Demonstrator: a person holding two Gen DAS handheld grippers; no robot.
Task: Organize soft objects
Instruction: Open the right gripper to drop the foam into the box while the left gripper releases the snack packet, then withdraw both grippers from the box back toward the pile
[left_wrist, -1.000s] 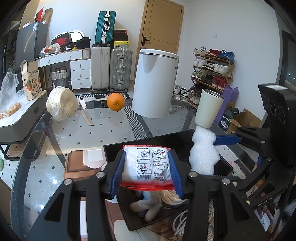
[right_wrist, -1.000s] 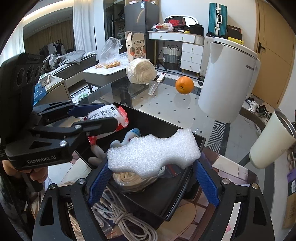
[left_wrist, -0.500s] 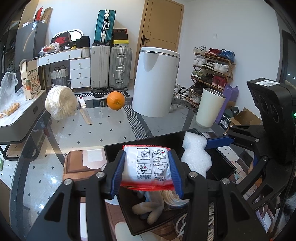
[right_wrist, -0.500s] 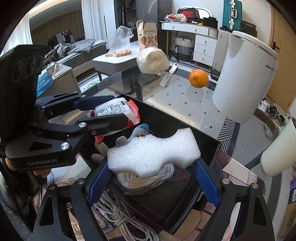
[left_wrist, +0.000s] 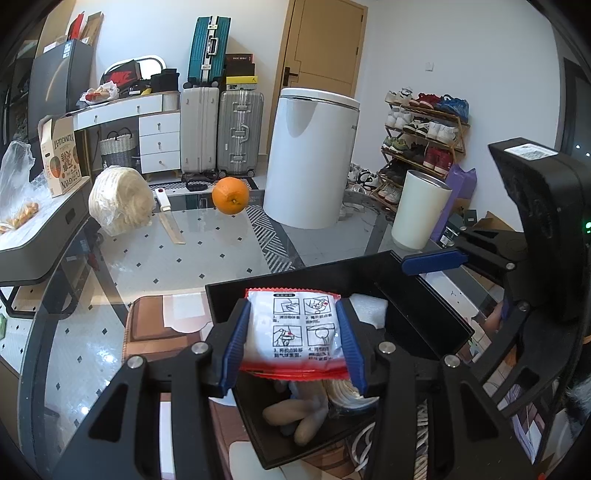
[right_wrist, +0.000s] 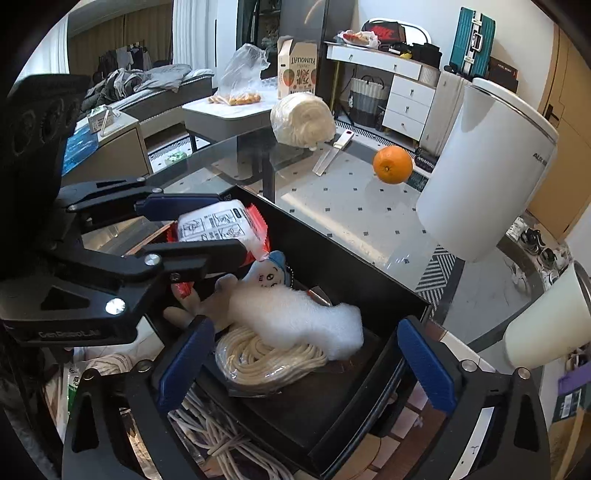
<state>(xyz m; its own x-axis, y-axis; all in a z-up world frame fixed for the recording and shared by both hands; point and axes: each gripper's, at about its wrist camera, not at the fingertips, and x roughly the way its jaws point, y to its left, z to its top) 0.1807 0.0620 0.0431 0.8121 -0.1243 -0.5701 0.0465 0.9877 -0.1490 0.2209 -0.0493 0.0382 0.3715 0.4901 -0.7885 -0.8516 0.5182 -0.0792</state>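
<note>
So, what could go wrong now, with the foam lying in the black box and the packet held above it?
1. The white foam piece lies loosely on the rope coil and the plush toy; the right gripper, its jaws opening around the foam, might drag it out when pulling back.
2. The left gripper holds the packet over the black box edge; released here, it could slide off the pile onto the glass table.

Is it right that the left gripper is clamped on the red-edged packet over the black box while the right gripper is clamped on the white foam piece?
Not quite. The right wrist view shows the right gripper opening, with the white foam piece lying free in the black box. The left gripper does clamp the red-edged packet.
</note>
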